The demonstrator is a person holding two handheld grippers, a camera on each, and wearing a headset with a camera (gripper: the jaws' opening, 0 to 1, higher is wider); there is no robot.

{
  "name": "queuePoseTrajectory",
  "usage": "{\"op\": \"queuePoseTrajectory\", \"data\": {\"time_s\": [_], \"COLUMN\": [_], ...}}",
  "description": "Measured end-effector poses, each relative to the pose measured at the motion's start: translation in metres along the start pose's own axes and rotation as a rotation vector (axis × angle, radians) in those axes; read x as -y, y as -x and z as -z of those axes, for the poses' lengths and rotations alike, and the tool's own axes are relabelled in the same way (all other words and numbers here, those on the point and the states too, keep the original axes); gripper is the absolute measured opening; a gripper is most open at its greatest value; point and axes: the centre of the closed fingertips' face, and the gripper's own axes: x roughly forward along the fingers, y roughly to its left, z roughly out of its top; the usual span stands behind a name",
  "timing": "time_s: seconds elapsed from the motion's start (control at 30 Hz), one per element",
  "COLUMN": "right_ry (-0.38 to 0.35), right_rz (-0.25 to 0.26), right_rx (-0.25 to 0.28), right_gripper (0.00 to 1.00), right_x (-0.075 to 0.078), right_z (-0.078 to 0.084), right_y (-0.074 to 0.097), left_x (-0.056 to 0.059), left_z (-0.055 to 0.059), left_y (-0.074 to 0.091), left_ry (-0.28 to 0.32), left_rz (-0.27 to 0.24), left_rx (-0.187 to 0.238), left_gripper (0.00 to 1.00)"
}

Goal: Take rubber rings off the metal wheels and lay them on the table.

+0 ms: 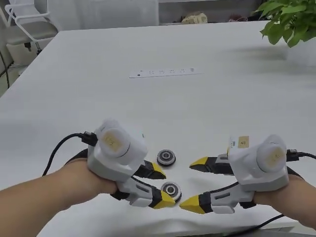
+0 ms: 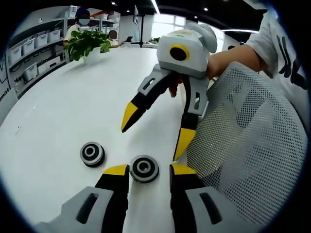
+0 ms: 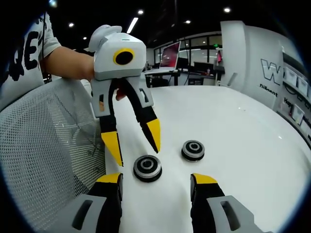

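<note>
Two metal wheels (image 1: 166, 157) — dark rubber rings (image 3: 136, 168) around both.

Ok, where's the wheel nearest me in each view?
Head view: nearer wheel bottom centre, just ahead of the yellow tips of the left gripper.
Left gripper view: wheel lower centre, between its own jaw tips.
Right gripper view: wheel lower centre-left, below the left gripper.
Shared landmark: the other wheel, close beside it.

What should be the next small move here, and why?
Probably close the left tool on the near wheel: the wheel lies flat between its open jaw tips, and the right tool, also open, needs it held steady.
</note>
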Motion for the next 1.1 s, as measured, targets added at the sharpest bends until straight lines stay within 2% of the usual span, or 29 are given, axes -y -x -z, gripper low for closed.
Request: {"op": "queuePoseTrajectory", "data": {"time_s": [0.3, 0.37, 0.4, 0.53, 0.73, 0.93, 1.1], "right_ry": [0.005, 0.005, 0.006, 0.011, 0.015, 0.02, 0.02], "right_rz": [-0.007, -0.008, -0.008, -0.011, -0.017, -0.028, -0.043], "right_rx": [-0.013, -0.015, -0.016, -0.018, -0.025, -0.025, -0.032], "right_gripper": [0.54, 0.54, 0.54, 0.54, 0.54, 0.52, 0.5], "right_x": [-0.003, -0.003, -0.003, -0.003, -0.002, -0.002, -0.003], "right_z": [0.005, 0.005, 0.005, 0.005, 0.005, 0.004, 0.006], "right_y": [-0.002, -0.002, -0.002, -0.002, -0.004, -0.008, -0.011], "left_x": [0.0, -0.001, -0.003, -0.004, -0.006, -0.006, -0.005], "left_z": [0.001, 0.003, 0.002, 0.004, 0.004, 0.004, 0.005], "left_y": [-0.008, -0.01, -0.009, -0.009, -0.009, -0.008, -0.009], "left_ry": [0.007, -0.005, -0.016, -0.001, -0.019, -0.014, -0.067], "left_rz": [-0.001, -0.011, -0.024, -0.032, -0.047, -0.055, -0.068], "left_rx": [-0.002, -0.011, -0.002, 0.004, 0.014, 0.027, 0.02], "left_gripper": [0.2, 0.17, 0.15, 0.11, 0.07, 0.07, 0.07]}}
